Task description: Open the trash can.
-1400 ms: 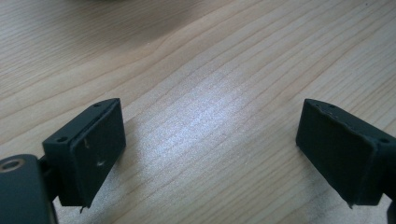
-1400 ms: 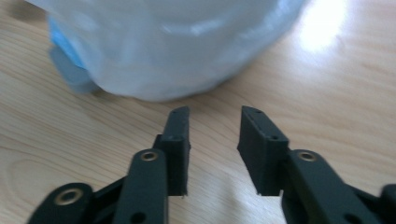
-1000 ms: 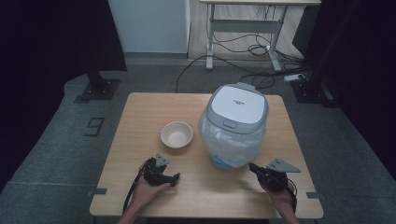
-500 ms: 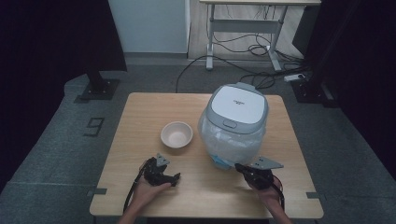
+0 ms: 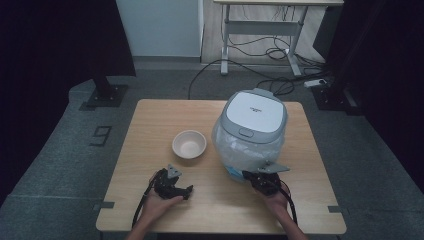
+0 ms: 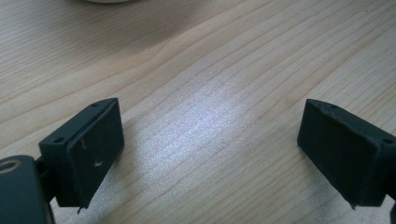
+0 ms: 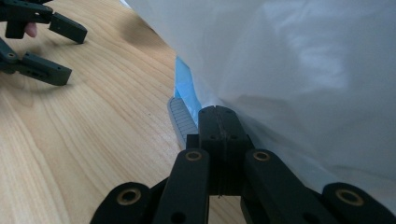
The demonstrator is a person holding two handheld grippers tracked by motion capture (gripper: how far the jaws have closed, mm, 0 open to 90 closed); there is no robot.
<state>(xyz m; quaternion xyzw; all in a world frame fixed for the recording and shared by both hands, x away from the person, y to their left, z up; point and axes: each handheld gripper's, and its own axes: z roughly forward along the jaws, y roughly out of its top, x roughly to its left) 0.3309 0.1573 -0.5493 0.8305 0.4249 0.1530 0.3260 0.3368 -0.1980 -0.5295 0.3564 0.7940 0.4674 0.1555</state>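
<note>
A white and grey rice cooker (image 5: 252, 117) stands on the right half of the wooden table (image 5: 160, 115), wrapped in a clear plastic bag (image 5: 240, 150) (image 7: 289, 70). A blue label (image 7: 187, 86) shows at the bag's base. My right gripper (image 5: 246, 175) (image 7: 218, 116) is shut, pads together, its tip right beside the bag's lower front edge; I cannot tell whether it pinches plastic. My left gripper (image 5: 189, 190) (image 6: 210, 135) rests low over bare wood at the front left, wide open with nothing between its pads (image 6: 91, 154). A small cream bowl (image 5: 189, 144) sits behind it.
The table's far left half is bare wood. Beyond the table lie grey floor, a white desk frame (image 5: 260, 30) with cables (image 5: 260, 55), a black stand base (image 5: 105, 92) and dark curtains on both sides.
My right gripper has slid left along the table's front toward the base of the bagged cooker. The left gripper, bowl and cooker have stayed put.
</note>
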